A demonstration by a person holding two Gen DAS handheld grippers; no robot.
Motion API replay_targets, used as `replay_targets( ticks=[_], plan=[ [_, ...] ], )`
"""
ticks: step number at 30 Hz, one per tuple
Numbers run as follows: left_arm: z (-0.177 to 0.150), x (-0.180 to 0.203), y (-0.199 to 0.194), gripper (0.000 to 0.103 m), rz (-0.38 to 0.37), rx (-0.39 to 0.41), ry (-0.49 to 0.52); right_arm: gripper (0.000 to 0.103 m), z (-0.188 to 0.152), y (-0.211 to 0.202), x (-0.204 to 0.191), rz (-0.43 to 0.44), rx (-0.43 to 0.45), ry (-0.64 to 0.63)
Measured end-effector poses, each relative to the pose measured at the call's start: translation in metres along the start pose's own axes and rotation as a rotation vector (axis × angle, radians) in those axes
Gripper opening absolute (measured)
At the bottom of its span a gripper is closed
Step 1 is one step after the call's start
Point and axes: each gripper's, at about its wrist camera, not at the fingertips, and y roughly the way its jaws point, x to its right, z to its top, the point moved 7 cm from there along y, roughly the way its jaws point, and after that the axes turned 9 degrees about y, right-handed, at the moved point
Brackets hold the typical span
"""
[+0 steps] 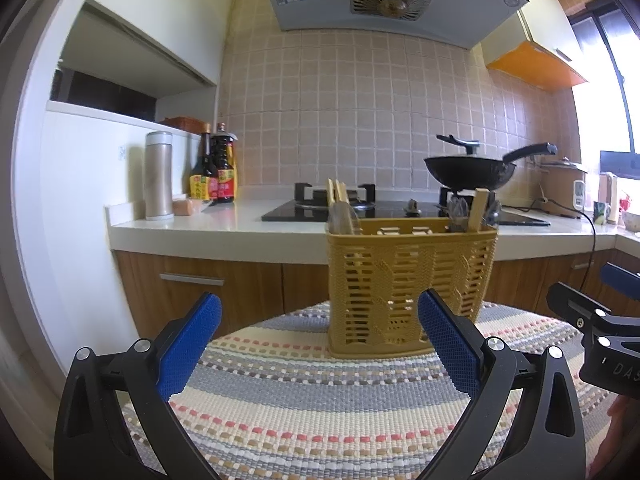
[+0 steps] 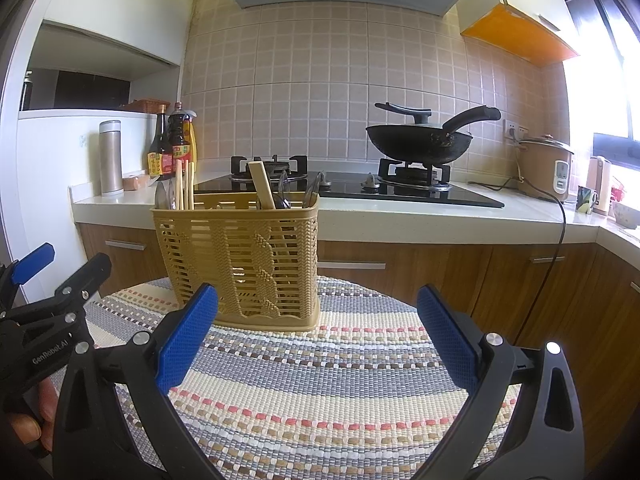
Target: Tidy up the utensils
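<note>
A round table covered by a woven striped mat in cream, grey, pink and brown [image 2: 320,392] fills the foreground, with a white kitchen counter over wooden cabinet fronts [image 2: 400,216] behind it. On that counter sits a black glass gas hob [image 2: 400,192] carrying a black wok with a long handle [image 2: 420,142]. Upright on the far part of the mat stands a tan plastic lattice utensil basket [image 2: 240,256], seen from the left wrist view at [image 1: 408,288]. Pale wooden chopsticks [image 2: 185,184] rise from its left end, a flat wooden spatula handle [image 2: 262,186] leans near its middle, and metal spoons or forks [image 2: 312,192] poke out on its right. The left gripper [image 1: 320,312] hovers above the mat short of the basket, its blue-padded fingers [image 1: 200,328] spread wide and empty. The right gripper [image 2: 318,308] is likewise released, its blue fingers [image 2: 444,332] apart, holding nothing.
</note>
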Motion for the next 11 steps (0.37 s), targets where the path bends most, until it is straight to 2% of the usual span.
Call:
replay_targets(
  ticks=[7,11],
  plan=[
    [-0.0019,-0.0043,0.0019,0.096,-0.041,-0.025,-0.044,0.095,0.0007,0.0017,0.0001,0.002,-0.002,-0.004],
    [-0.0017,-0.0039,0.001,0.096,-0.036,-0.018,-0.036,0.095,0.0008,0.002,0.0003,0.003,-0.002,-0.005]
  ],
)
